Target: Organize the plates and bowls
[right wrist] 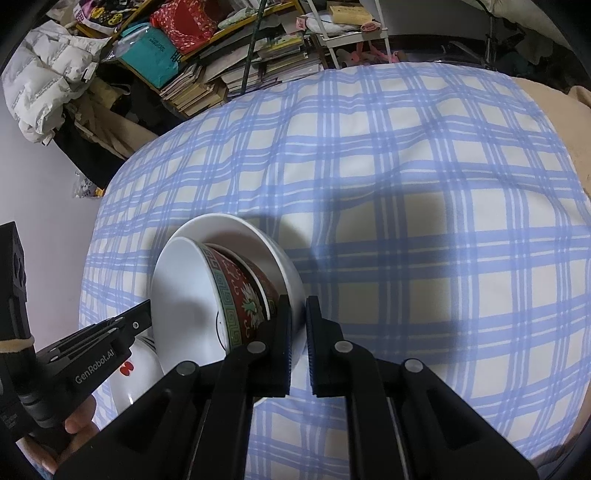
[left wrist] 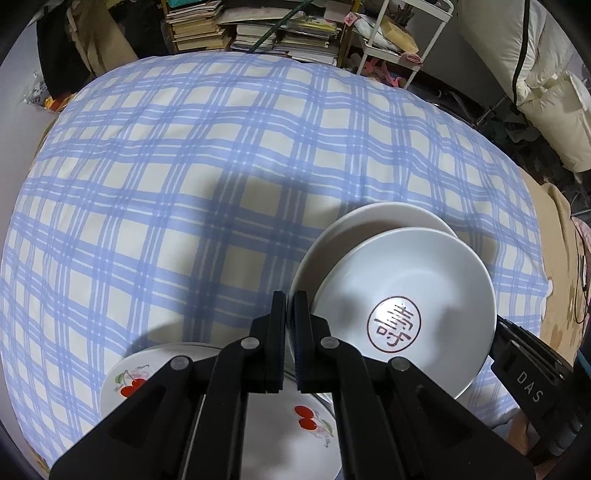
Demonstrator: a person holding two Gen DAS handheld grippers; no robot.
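In the left wrist view my left gripper [left wrist: 290, 299] is shut on the rim of a plain white bowl [left wrist: 354, 221]. A white bowl with a red seal mark [left wrist: 406, 302] leans inside it. My right gripper [left wrist: 517, 350] touches that bowl's right edge. A stack of cherry-print plates [left wrist: 295, 424] lies below. In the right wrist view my right gripper [right wrist: 298, 306] is shut on the white bowl's rim [right wrist: 291, 273]. A red patterned bowl [right wrist: 243, 295] is nested against a white bowl [right wrist: 181, 295]. My left gripper [right wrist: 140, 321] meets its left edge.
A blue plaid cloth [left wrist: 184, 166] covers the table, also in the right wrist view [right wrist: 424, 184]. Stacked books [left wrist: 258, 29] and a white rack [left wrist: 399, 37] stand beyond the far edge. A white puffer jacket [right wrist: 44, 81] hangs at the left.
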